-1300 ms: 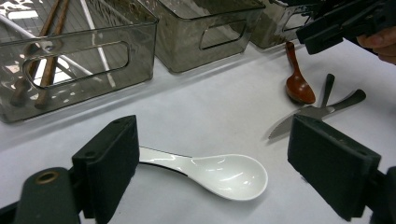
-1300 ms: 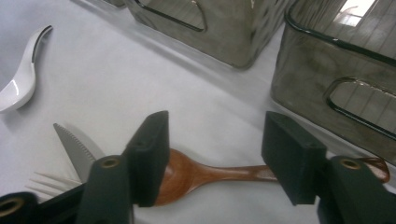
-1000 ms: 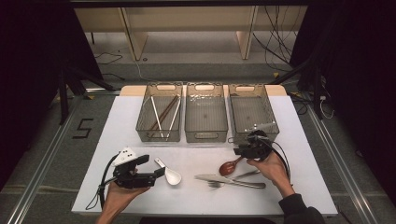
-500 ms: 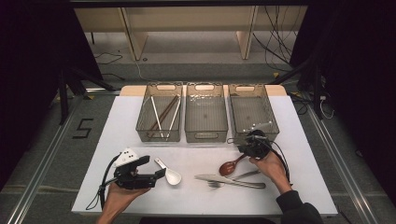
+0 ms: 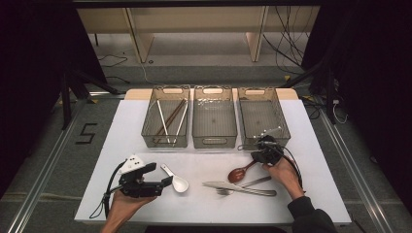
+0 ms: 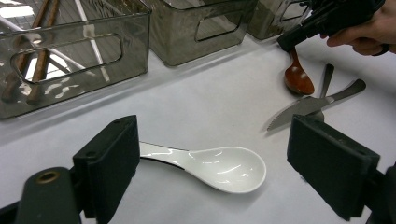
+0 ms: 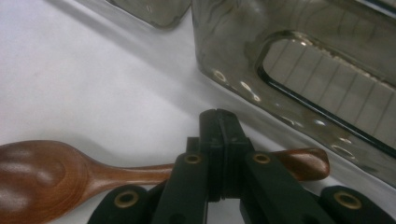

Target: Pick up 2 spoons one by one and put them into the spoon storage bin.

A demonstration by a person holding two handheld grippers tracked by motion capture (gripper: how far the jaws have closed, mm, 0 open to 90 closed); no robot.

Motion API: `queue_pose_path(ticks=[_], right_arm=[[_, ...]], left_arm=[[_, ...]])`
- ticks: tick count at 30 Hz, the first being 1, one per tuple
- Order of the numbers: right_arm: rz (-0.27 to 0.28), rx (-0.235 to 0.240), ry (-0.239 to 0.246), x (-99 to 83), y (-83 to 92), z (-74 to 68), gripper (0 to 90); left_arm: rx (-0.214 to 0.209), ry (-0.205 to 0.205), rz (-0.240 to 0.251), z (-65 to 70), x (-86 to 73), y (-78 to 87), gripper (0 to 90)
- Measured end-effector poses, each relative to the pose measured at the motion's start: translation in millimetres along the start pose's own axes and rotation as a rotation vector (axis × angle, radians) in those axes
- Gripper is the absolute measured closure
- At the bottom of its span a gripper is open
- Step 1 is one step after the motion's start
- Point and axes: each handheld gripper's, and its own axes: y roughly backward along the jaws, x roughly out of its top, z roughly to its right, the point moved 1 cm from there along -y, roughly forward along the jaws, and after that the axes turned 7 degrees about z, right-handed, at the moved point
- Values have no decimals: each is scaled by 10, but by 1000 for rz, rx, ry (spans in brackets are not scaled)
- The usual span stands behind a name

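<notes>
While the right tongs [image 7: 218, 140] pinch its handle, the wooden spoon [image 5: 238, 174] lies flat, bowl toward the person's left.

Overhead light brightens the white table [image 5: 145, 126] amid dark surroundings; glare flecks the bins [image 7: 299, 70], close foreground blurred.

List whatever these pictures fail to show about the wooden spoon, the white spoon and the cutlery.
- Wooden spoon: in the right gripper view, the right gripper, its fingers shut, covers the middle of its handle; the bowl runs off the left edge.
- White spoon: in the left gripper view, a finger of the open left gripper hides its handle end.
- Fork: high view, prongs too small to count, partly under the knife.
</notes>
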Motion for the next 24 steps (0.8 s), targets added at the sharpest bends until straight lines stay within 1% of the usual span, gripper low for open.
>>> queue_pose_path(ticks=[3,5,8,10,14,17,19,21,24], right_arm=[[-7,-3,-1,-34,32,14,900],[-14,-1,-15,-72,72,39,900],[-27,-4,-24,-156,152,65,900],[-33,-3,-25,-219,210,70,900],[-43,-1,-12,-330,309,62,900],[-51,2,6,-371,355,53,900],[-44,0,40,-369,388,57,900],[-23,23,60,-338,440,48,835],[-20,69,117,-267,498,-6,717]], left_arm=[[0,-2,-2,4,-3,1,166],[1,-1,-2,3,-7,5,167],[2,3,0,2,-9,12,167],[3,2,-1,3,-11,13,167],[2,0,-4,18,-9,5,167],[0,-4,-8,29,-8,-7,167],[-1,-6,-8,33,-7,-12,167],[-1,-6,-8,32,-5,-14,167],[0,-8,-10,28,-7,-15,167]])
